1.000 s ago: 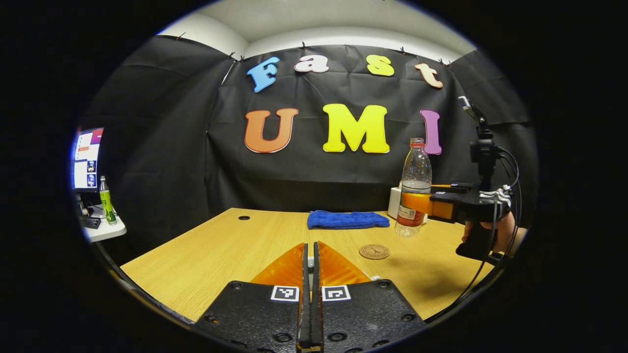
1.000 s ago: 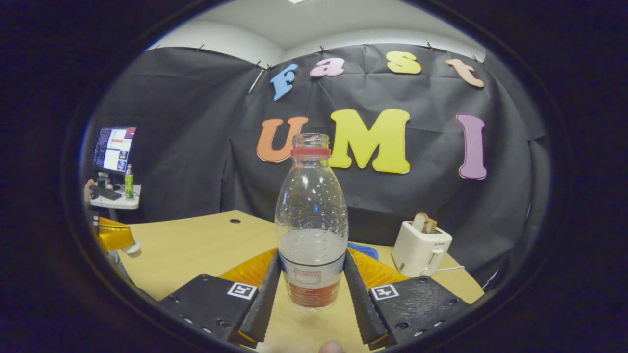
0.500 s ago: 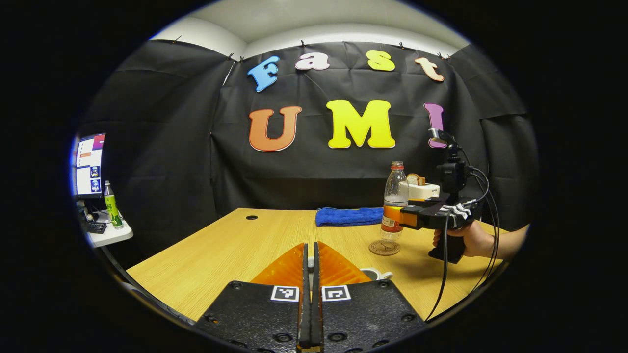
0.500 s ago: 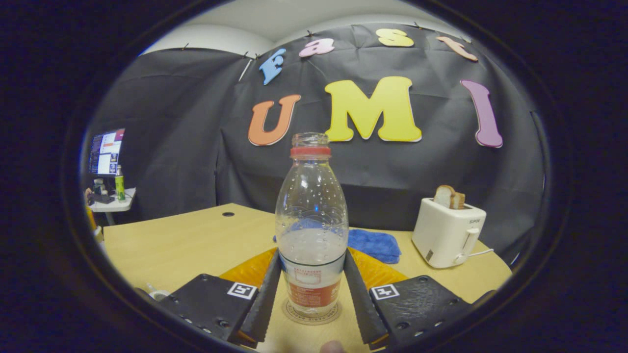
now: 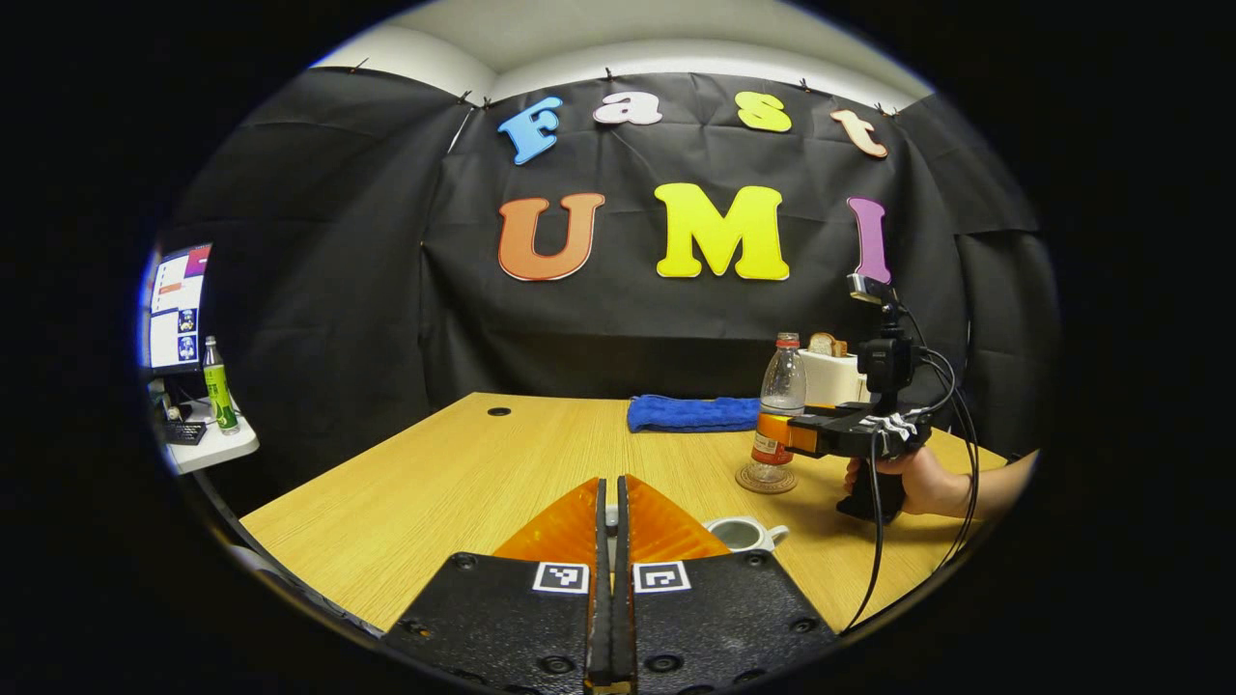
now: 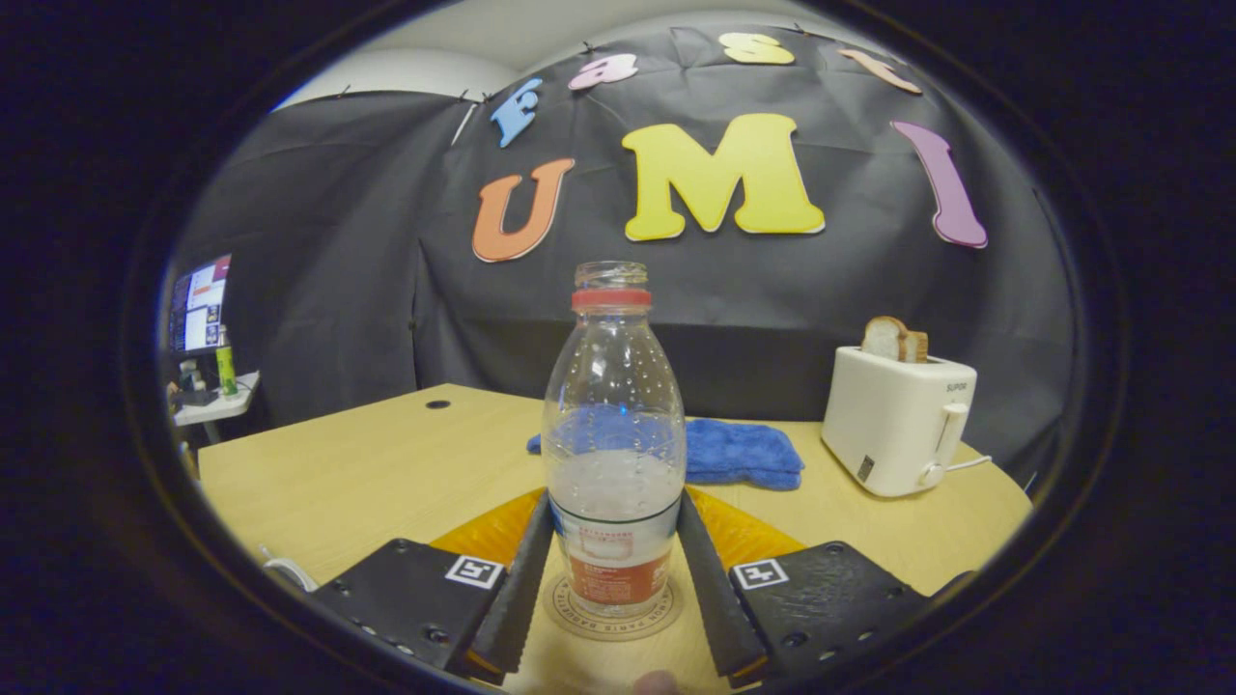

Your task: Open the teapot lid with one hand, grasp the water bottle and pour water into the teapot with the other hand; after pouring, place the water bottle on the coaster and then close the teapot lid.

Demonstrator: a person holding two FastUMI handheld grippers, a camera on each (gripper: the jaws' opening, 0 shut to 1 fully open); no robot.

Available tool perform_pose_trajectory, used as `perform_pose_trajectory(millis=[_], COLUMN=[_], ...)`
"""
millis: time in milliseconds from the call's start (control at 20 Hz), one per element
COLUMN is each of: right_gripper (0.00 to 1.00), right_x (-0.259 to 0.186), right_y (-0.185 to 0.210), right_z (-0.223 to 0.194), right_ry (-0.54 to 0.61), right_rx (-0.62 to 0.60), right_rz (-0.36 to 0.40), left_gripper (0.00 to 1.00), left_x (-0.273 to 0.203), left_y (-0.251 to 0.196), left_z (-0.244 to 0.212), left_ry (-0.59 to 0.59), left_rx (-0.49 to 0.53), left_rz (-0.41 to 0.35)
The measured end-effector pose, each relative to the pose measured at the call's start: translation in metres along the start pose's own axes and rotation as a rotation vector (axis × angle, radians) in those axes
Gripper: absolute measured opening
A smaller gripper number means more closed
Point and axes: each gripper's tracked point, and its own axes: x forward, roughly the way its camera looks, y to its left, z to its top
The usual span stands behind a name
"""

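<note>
Right gripper view puts the bottle (image 6: pixel 613 463) nearest, upright between the right gripper (image 6: pixel 613 569) fingers, which press on its labelled lower body from both sides. Its base sits on the coaster (image 6: pixel 612 612), or a hair above it; contact cannot be told. The bottle is thin clear plastic, uncapped, roughly half full of water: light, likely to dent under a hard squeeze, and easy to slop if tipped. The label band looks like the sound place to hold, low and near the weight.

Left gripper view shows the left gripper (image 5: pixel 608 521) fingers pressed together on something small and pale, probably the lid knob, though too little shows to be sure. Just beyond them, toward the table's (image 5: pixel 435 483) near right edge, stands the teapot (image 5: pixel 742 533), open-topped, with dark liquid inside; ceramic, so the lid should go back gently. Farther right a hand (image 5: pixel 922 480) steadies the right gripper at the bottle.

Toward the far edge lies a blue towel (image 6: pixel 739 452), and in the far right corner a toaster (image 6: pixel 898 420) holds two slices of bread.
</note>
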Motion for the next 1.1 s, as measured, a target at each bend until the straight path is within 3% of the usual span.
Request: perform_pose_trajectory(millis=[200, 300, 350, 550, 850, 1100], right_gripper=[0.75, 0.8, 0.88, 0.94, 0.94, 0.94], right_x=[-0.001, -0.002, -0.003, -0.017, -0.102, -0.176], right_y=[0.0, -0.001, -0.001, 0.003, 0.002, -0.037], right_z=[-0.006, -0.007, -0.008, -0.005, 0.012, 0.019], right_ry=[0.016, 0.022, 0.021, 0.024, -0.037, -0.116], right_rx=[0.018, 0.028, 0.029, 0.021, 0.092, 0.043], right_rz=[0.003, 0.0, -0.006, -0.002, 0.012, -0.084], left_gripper=[0.03, 0.03, 0.03, 0.03, 0.03, 0.03], left_x=[0.0, 0.0, 0.0, -0.001, -0.003, 0.016], left_y=[-0.003, -0.003, -0.003, -0.004, -0.029, -0.064], left_z=[0.002, 0.0, -0.001, 0.002, 0.011, 0.012], left_ry=[-0.003, 0.001, 0.007, 0.003, -0.021, -0.027], left_rx=[0.006, 0.008, 0.009, 0.007, -0.001, -0.003], left_rz=[-0.005, -0.004, -0.003, -0.004, -0.033, -0.07])
